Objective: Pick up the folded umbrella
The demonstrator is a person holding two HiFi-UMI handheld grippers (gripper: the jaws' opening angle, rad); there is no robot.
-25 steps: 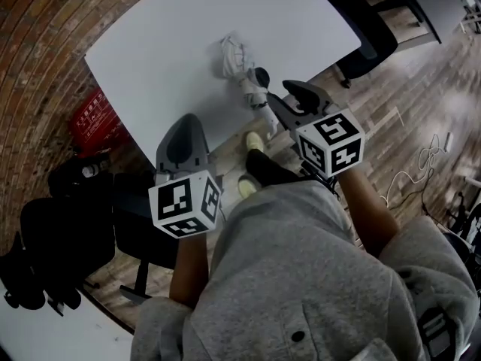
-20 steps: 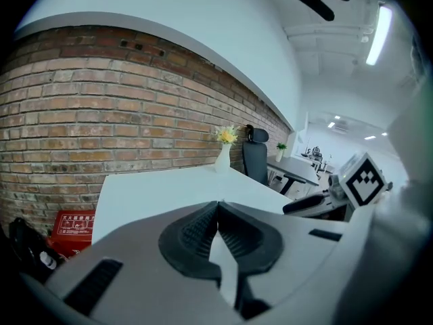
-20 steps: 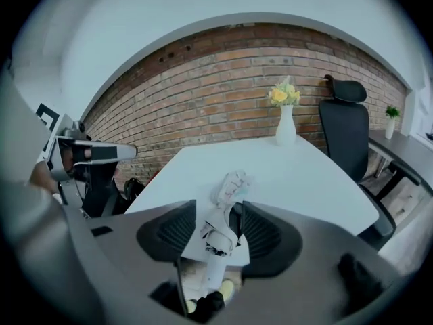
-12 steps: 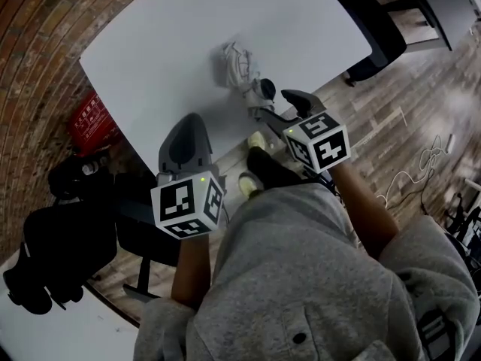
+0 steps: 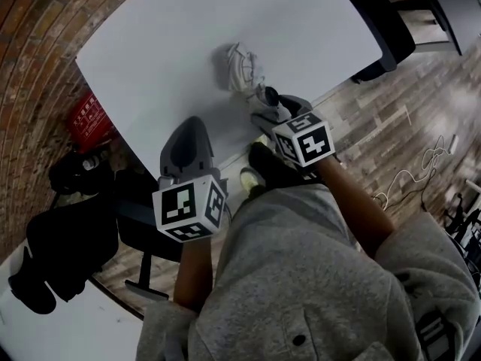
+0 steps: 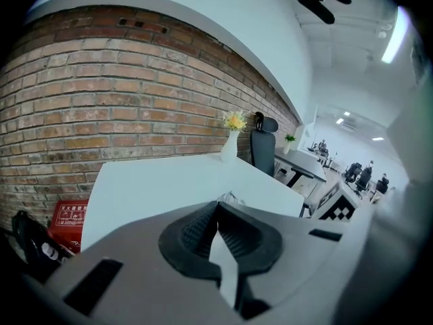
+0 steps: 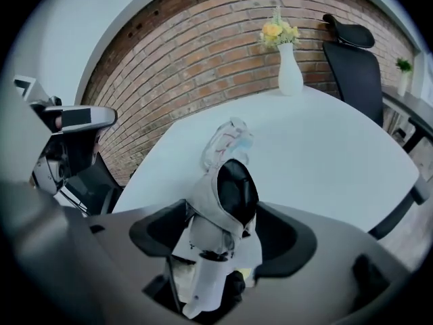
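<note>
A folded umbrella of pale, crumpled fabric with a dark rounded cap and a light handle lies on the white rounded tabletop, close to the edge nearest the person. Its bunched canopy points toward the middle of the tabletop and its handle end reaches toward the edge. The right gripper, a grey tool topped by a cube of black-and-white square markers, sits at that handle end. In the right gripper view its jaws stand wide apart with the umbrella between the two dark pads, one on each side of the handle; whether they press on it cannot be told. The left gripper hovers over the near edge of the tabletop, well to the left of the umbrella, and its own view shows the ribbed jaws closed together with nothing between them. A white vase of yellow flowers stands at the far side of the tabletop beside a black office chair, before a red brick wall. A red box sits on the floor by the wall.
</note>
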